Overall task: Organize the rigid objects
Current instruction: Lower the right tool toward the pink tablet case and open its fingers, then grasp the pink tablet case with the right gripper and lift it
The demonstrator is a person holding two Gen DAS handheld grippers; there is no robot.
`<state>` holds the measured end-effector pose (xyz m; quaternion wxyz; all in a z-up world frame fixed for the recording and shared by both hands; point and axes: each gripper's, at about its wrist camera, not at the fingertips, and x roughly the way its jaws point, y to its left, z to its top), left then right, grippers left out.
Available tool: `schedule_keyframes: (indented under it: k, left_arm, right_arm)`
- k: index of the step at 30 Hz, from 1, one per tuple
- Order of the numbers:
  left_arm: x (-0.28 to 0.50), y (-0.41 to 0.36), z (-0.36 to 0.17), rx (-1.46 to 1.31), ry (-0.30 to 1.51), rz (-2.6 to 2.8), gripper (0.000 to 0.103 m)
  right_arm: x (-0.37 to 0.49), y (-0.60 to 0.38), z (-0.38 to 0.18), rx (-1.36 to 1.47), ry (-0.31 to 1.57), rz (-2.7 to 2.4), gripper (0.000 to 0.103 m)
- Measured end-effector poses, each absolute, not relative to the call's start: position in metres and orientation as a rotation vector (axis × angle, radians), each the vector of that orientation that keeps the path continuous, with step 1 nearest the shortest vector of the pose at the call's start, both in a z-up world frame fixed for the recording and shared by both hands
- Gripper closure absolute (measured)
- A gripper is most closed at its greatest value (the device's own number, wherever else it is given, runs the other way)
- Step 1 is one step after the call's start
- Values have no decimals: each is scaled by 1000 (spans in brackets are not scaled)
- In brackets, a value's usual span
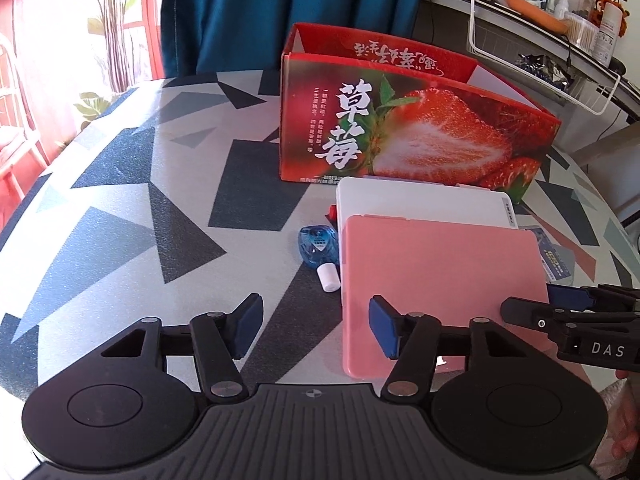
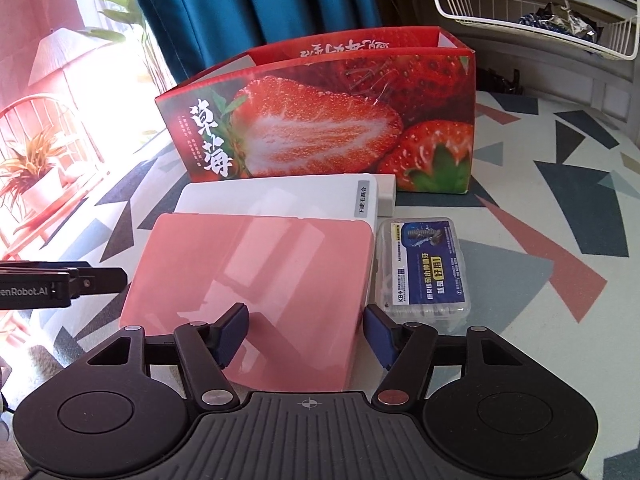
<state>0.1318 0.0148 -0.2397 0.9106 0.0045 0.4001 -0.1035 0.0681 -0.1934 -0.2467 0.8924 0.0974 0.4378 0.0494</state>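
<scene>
Down at the near edge, the left tongs [image 1: 316,326] stand half open, released; the pink case's [image 1: 440,280] near-left corner lies between the pads, the right pad [image 1: 382,326] over its surface, whether touching I cannot tell. The right tongs [image 2: 306,330] are likewise part open, straddling the same case's near-right corner, gripping nothing. From the case, a white case [image 2: 280,196] lies at 12 o'clock, the strawberry box [image 2: 320,120] beyond it, a clear box [image 2: 426,268] at 3 o'clock, a blue dispenser [image 1: 318,246] at 9 o'clock. The desk [image 1: 140,200] bears grey triangles; a teal curtain [image 1: 260,12] hangs behind.
</scene>
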Motion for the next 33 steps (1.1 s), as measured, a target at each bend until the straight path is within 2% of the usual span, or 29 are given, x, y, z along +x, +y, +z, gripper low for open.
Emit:
schedule_keyframes:
  k: [8, 25, 33]
  left_arm:
    - [144, 11, -250, -78, 841, -264, 50]
    - [142, 1, -255, -121, 819, -314, 55]
    - [132, -2, -240, -69, 761, -311, 55]
  right_arm:
    - [69, -192, -246, 188, 888, 108, 49]
    - [68, -192, -246, 185, 883, 109, 50]
    - [66, -189, -237, 147, 855, 105, 54]
